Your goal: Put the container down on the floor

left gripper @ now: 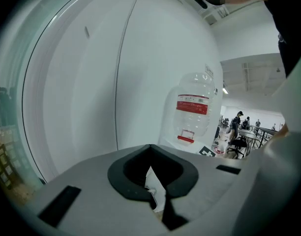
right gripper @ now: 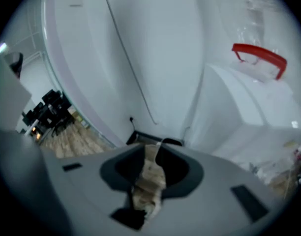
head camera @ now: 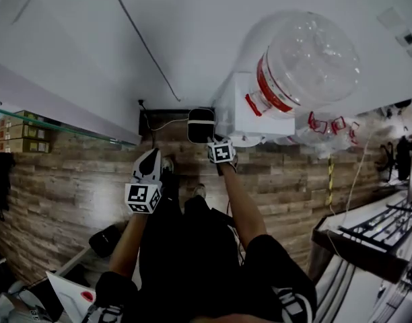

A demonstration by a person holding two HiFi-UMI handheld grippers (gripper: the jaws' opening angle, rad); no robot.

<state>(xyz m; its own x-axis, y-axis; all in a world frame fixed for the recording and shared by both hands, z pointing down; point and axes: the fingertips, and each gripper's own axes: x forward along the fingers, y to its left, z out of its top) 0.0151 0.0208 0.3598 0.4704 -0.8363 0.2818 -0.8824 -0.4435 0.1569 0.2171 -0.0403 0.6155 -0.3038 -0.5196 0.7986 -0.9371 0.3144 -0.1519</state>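
Your left gripper [head camera: 150, 161] and right gripper [head camera: 221, 151] each have their jaws drawn together on nothing. The clear water jug [head camera: 307, 66] sits neck-down on the white dispenser [head camera: 241, 116], far right. Its smooth, round sides could slip from your grip, or lifting it could tip the dispenser.

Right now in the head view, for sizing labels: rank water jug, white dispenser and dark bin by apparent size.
1. water jug: largest, though its nearness to the camera inflates it.
2. white dispenser, partly hidden under the jug.
3. dark bin, smallest.
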